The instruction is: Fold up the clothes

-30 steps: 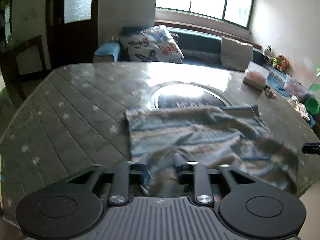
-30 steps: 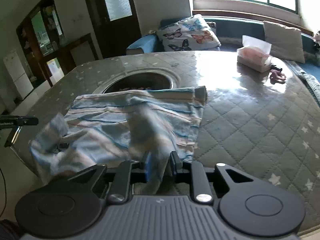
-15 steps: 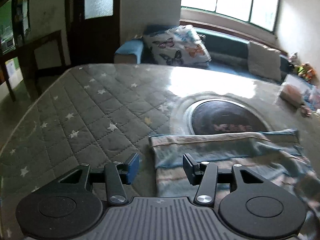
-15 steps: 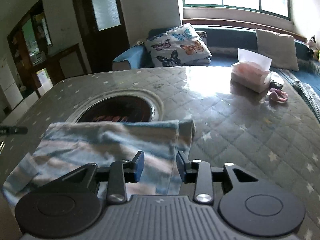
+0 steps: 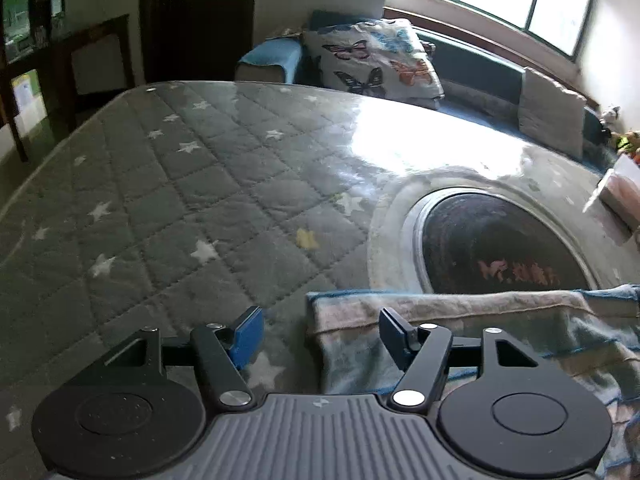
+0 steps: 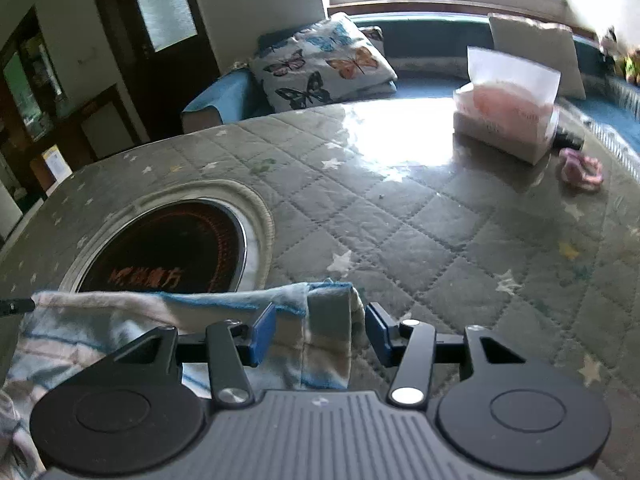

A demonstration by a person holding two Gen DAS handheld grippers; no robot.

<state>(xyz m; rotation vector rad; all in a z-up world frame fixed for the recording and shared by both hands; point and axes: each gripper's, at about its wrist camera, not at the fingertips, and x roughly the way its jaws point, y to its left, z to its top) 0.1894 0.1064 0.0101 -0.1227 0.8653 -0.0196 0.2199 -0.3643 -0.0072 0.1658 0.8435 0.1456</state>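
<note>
A blue, pink and white striped garment (image 5: 500, 332) lies folded on the quilted grey table cover (image 5: 200, 208), its far edge just short of the round dark hotplate (image 5: 500, 244). My left gripper (image 5: 320, 336) hovers over the garment's left corner with its jaws opening; the corner lies between the fingers and the blue pads do not press on it. In the right wrist view the same garment (image 6: 160, 320) ends at its right corner under my right gripper (image 6: 320, 332), whose jaws are also opening around the loose cloth edge without pinching it.
A tissue box (image 6: 508, 120) and a small pink item (image 6: 580, 168) sit at the far right of the table. Beyond the table stands a blue sofa with a butterfly cushion (image 6: 320, 68). The hotplate (image 6: 168, 252) is sunk in the table's middle.
Both grippers held raised cloth a second ago. They have carried it forward and down, let it go, and their jaws have spread. The garment now lies flat, folded over.
</note>
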